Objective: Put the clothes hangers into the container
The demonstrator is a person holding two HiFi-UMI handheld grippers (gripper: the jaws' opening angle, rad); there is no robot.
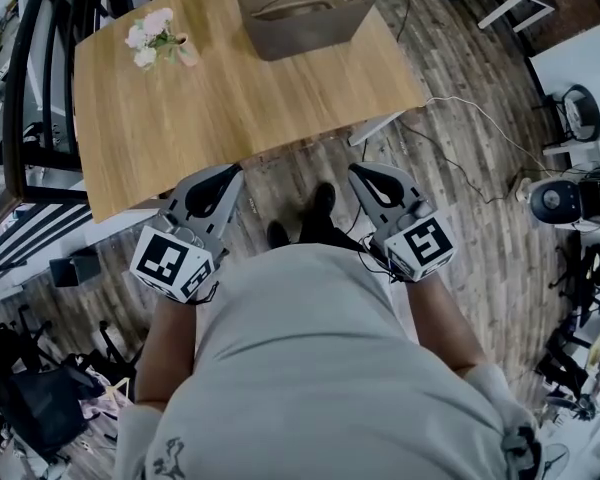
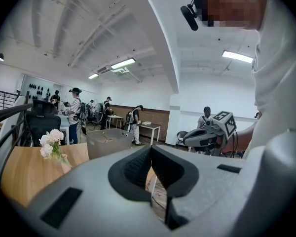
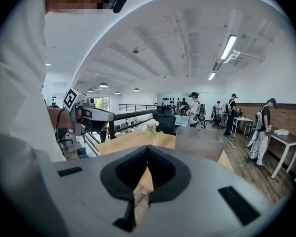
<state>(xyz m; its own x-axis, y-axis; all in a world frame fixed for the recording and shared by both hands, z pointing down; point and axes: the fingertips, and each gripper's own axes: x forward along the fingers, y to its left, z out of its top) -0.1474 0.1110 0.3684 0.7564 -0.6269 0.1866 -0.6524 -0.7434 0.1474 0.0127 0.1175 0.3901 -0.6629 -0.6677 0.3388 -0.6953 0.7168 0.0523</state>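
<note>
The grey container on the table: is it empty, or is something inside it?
Not empty. The container holds at least one clothes hanger, visible inside it from above in the head view.

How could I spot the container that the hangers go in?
Look at the wooden table in front of the person. At its far end stands a grey container with a hanger inside. Its only neighbour is a small vase of pale flowers to the left; the container is bigger, boxy and open-topped.
</note>
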